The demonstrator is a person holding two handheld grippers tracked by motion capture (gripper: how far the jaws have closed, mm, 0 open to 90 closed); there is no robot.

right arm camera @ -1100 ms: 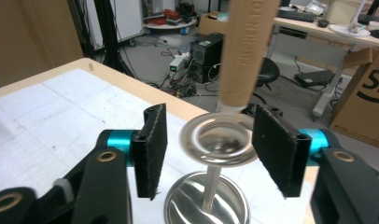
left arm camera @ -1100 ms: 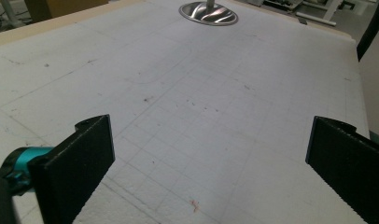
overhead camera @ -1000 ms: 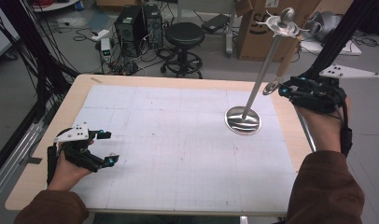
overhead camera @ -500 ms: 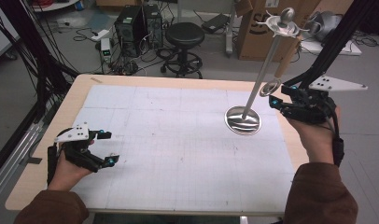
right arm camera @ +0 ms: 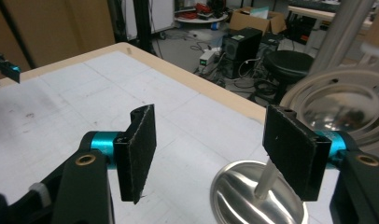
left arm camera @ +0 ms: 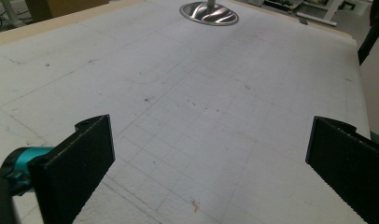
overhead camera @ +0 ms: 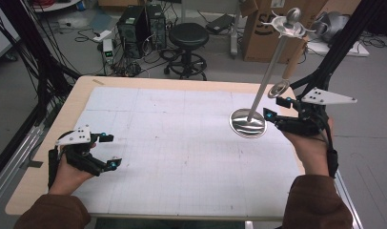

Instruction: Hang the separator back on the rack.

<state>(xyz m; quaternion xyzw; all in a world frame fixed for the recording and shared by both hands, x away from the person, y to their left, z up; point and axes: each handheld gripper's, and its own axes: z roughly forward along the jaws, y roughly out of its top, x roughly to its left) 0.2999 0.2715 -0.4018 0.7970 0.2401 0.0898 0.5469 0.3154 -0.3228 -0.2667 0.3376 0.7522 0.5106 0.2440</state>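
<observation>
One metal stand [overhead camera: 249, 123] near desk's [overhead camera: 48, 143] right edge. Two grippers: left gripper [overhead camera: 108, 150] wide open, empty; right gripper [overhead camera: 272, 107] open, empty.

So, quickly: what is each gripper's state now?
Left gripper: open, holding nothing.
Right gripper: open, empty, beside the metal stand.

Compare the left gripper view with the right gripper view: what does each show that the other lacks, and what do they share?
Left gripper view: a wide stretch of gridded mat between the open left tool and the far stand.

Right gripper view: the open right tool close to the stand's pole, a black stool and computer towers on the floor.

Both: the stand's round metal base on the mat.
</observation>
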